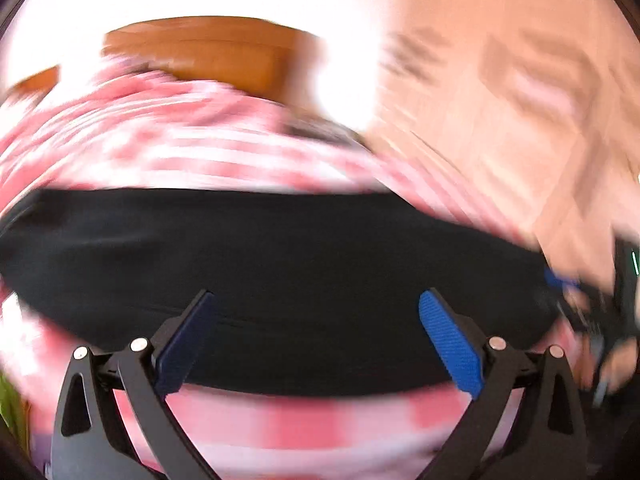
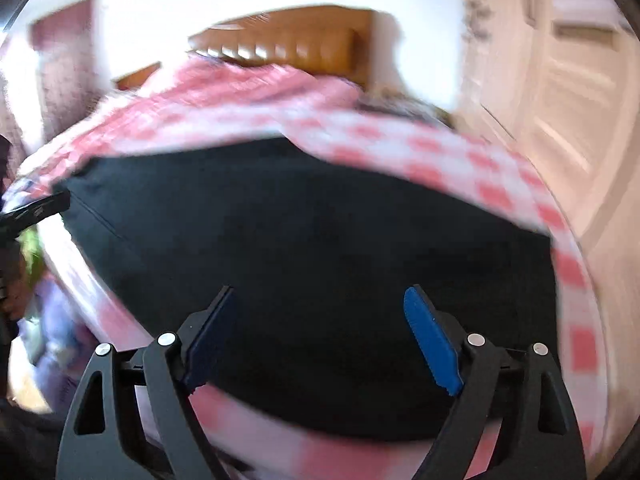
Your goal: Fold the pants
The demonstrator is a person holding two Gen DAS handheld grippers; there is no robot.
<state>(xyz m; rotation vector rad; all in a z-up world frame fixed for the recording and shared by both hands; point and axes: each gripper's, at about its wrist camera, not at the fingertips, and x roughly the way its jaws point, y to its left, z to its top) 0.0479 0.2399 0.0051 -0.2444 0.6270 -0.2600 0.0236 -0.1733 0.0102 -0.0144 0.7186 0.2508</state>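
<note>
Black pants (image 1: 280, 264) lie flat as a wide folded band on a bed with a pink-and-white checked sheet (image 1: 160, 148). They also show in the right wrist view (image 2: 320, 240). My left gripper (image 1: 316, 300) is open and empty, hovering over the pants' near edge. My right gripper (image 2: 320, 296) is open and empty over the pants. The right gripper's blue tips (image 1: 560, 280) show blurred at the pants' right end in the left wrist view. Both views are motion-blurred.
A wooden headboard (image 2: 288, 36) stands at the far end of the bed. A pale wardrobe (image 2: 560, 80) stands to the right. A black part of the left gripper (image 2: 32, 208) shows at the left edge. The checked sheet (image 2: 440, 152) covers the bed.
</note>
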